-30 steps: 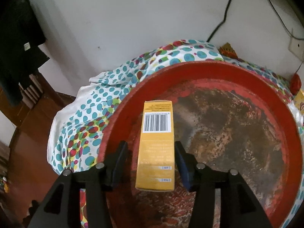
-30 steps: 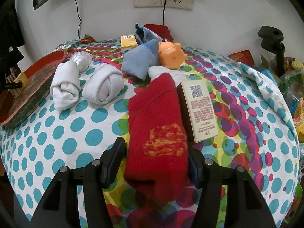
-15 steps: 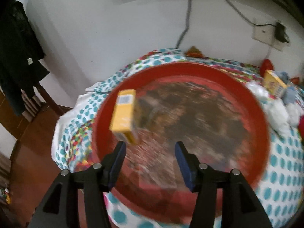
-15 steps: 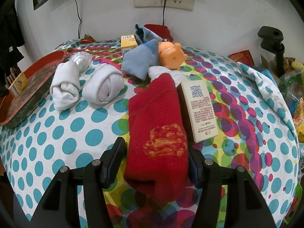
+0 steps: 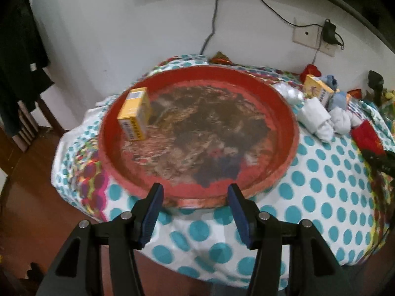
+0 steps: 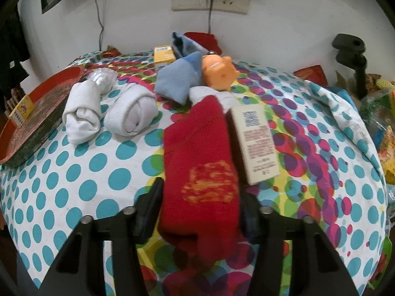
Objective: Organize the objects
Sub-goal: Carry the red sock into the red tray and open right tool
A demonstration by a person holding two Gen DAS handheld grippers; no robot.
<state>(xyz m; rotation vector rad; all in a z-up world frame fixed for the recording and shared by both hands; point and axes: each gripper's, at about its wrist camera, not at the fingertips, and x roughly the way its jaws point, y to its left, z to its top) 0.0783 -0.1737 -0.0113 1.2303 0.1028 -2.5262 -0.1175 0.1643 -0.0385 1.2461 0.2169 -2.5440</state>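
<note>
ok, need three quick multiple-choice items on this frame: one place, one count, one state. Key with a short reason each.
1. Where is the yellow box?
A. in the red tray
B. on the red sock
C. in the left gripper

2. How many rolled white socks lie beside the tray?
A. none
B. two
C. five

3. What are the right gripper jaws doing?
A. closing around the red sock
B. gripping the white box
C. holding nothing

Key: A, box sits inside the rim; B, two white rolls; A, sock fills the closing jaws.
</note>
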